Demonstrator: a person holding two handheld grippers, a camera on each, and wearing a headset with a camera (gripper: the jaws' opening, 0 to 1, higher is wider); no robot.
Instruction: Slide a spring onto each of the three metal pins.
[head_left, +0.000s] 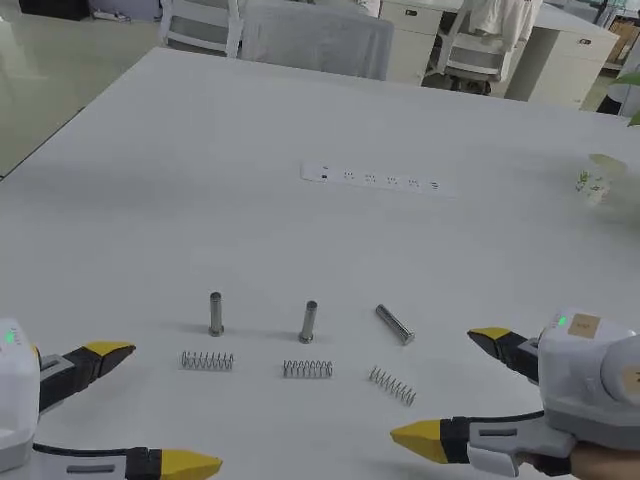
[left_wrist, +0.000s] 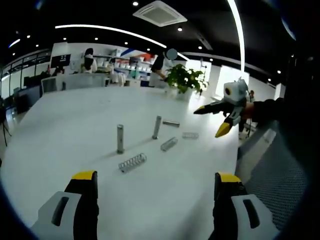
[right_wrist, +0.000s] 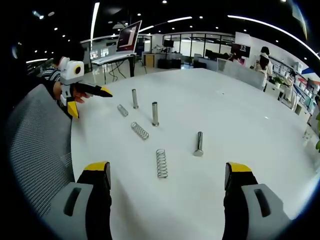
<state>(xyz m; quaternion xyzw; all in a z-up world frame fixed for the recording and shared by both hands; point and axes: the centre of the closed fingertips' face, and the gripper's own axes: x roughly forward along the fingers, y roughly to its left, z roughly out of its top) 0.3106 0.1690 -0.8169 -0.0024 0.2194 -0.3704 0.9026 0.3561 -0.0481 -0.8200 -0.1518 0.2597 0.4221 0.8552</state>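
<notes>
Three metal pins rest on the white table (head_left: 150, 200). The left pin (head_left: 215, 313) and the middle pin (head_left: 308, 322) stand upright, while the right pin (head_left: 394, 324) lies on its side. One spring lies flat in front of each: left spring (head_left: 207, 360), middle spring (head_left: 307, 369), right spring (head_left: 392, 385). My left gripper (head_left: 165, 408) is open at the near left, a short way from the left spring (left_wrist: 132, 162). My right gripper (head_left: 435, 385) is open at the near right, beside the right spring (right_wrist: 161, 163). Neither holds anything.
A white power strip (head_left: 372, 177) lies flat further back on the table. A small cup with a green print (head_left: 598, 180) stands at the far right edge. Chairs and white cabinets (head_left: 410, 35) stand beyond the table's far side.
</notes>
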